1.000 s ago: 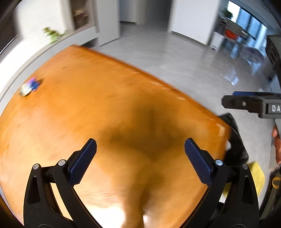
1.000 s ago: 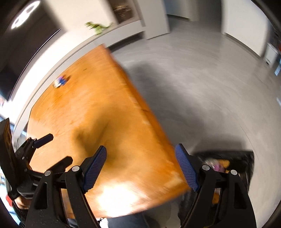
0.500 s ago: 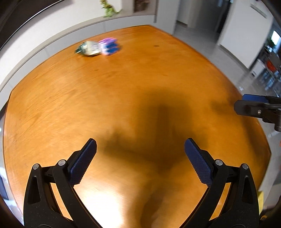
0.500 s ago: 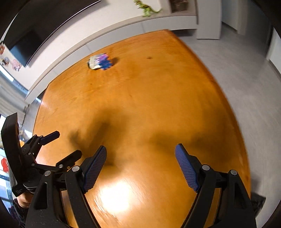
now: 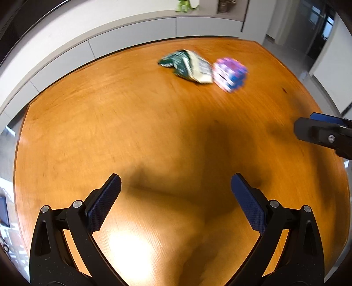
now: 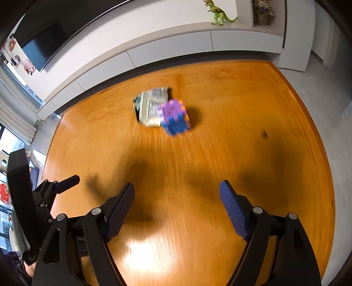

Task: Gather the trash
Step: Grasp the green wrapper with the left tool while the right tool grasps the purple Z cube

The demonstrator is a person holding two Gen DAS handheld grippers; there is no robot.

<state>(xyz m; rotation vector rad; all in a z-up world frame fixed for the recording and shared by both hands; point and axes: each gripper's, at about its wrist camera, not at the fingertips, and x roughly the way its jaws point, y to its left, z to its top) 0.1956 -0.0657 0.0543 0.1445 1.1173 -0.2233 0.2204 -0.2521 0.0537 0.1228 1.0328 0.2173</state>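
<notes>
The wooden surface point(image 5: 110, 123) now fills both views, the floor gone. Both left tongs point(image 5: 176, 198) and right tongs point(image 6: 177, 209) hang spread, empty. The bag point(image 5: 189, 66) touches the box point(image 5: 230, 73) toward 12 o'clock, nearer than before. Only the right view shows a dinosaur point(image 6: 217, 13) whole.

The counter point(image 5: 110, 132) is orange-brown wood with fine grain lines. On it, a crumpled wrapper point(image 5: 187, 66) shows dark green and cream with printed stripes, and a small box point(image 5: 230, 73) is purple, blue and white. Both grippers' jaws carry dark blue, cross-hatched pads point(image 6: 233, 211) on black frames. A toy dinosaur point(image 6: 217, 12) is bright green.
</notes>
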